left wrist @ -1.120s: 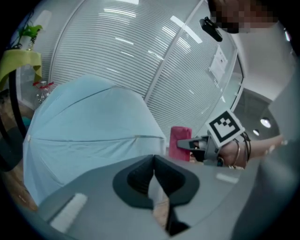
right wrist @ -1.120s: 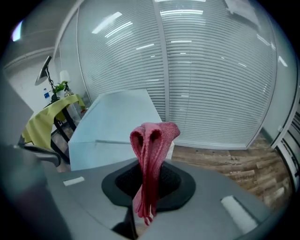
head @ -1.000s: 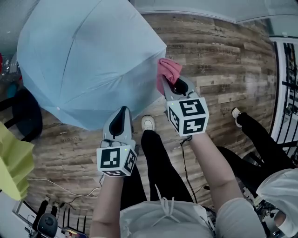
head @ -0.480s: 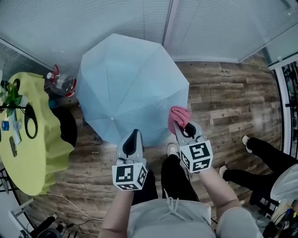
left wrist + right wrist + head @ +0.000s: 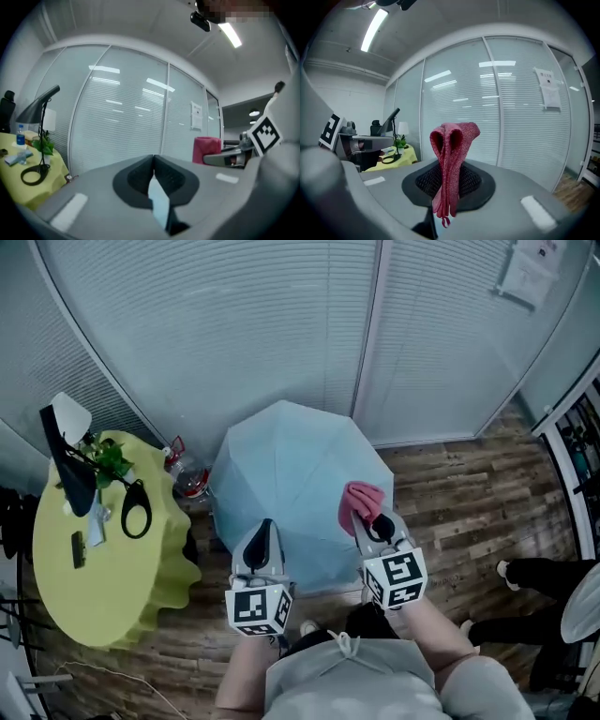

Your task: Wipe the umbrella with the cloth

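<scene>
Right gripper view: knitted pink cloth [image 5: 453, 145] clamped in right gripper [image 5: 449, 182]; left gripper [image 5: 153, 164] closed.

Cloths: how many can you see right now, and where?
1. The pink cloth is clamped in the right gripper, over the near right edge of the open umbrella in the head view. Others could be hidden beneath the umbrella.

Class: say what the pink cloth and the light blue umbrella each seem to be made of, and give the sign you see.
The cloth looks like a knitted or woven textile, matte; a fine ribbed texture shows and it folds softly. The umbrella looks like thin, smooth fabric, probably synthetic, with a faint sheen; it stretches taut in panels between straight ribs.
</scene>
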Demonstrator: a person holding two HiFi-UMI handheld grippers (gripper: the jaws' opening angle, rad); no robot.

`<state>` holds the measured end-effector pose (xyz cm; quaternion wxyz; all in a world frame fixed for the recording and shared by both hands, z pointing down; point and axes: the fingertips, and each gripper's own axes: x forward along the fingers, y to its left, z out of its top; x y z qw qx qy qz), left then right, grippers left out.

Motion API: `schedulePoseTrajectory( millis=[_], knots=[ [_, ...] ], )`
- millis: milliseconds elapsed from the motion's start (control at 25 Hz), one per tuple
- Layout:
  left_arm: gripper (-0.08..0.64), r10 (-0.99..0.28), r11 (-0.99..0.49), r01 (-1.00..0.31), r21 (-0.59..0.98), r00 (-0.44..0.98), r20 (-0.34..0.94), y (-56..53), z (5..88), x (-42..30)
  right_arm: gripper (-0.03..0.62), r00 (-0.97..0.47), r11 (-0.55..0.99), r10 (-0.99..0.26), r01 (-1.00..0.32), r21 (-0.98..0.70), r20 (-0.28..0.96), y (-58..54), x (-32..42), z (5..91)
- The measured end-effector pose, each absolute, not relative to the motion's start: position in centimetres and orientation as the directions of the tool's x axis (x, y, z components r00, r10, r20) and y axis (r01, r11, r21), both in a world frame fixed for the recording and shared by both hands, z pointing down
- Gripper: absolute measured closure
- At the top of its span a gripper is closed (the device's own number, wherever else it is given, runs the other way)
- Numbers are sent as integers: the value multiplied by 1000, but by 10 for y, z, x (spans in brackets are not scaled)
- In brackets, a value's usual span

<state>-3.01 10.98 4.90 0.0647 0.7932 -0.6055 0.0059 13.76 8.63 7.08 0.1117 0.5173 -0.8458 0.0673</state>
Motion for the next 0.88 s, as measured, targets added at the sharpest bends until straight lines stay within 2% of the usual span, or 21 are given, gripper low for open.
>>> schedulePoseTrajectory(
  millis=[280, 880],
  knots=[
    [552, -957, -285, -958, 27, 283, -57, 163, -22, -47, 538, -462, 470, -872, -883, 13, 162, 134, 113, 15],
    [554, -958, -272, -962, 2, 271, -96, 182, -42, -63, 541, -426, 437, -893, -898, 49, 147, 150, 103, 2]
  ],
)
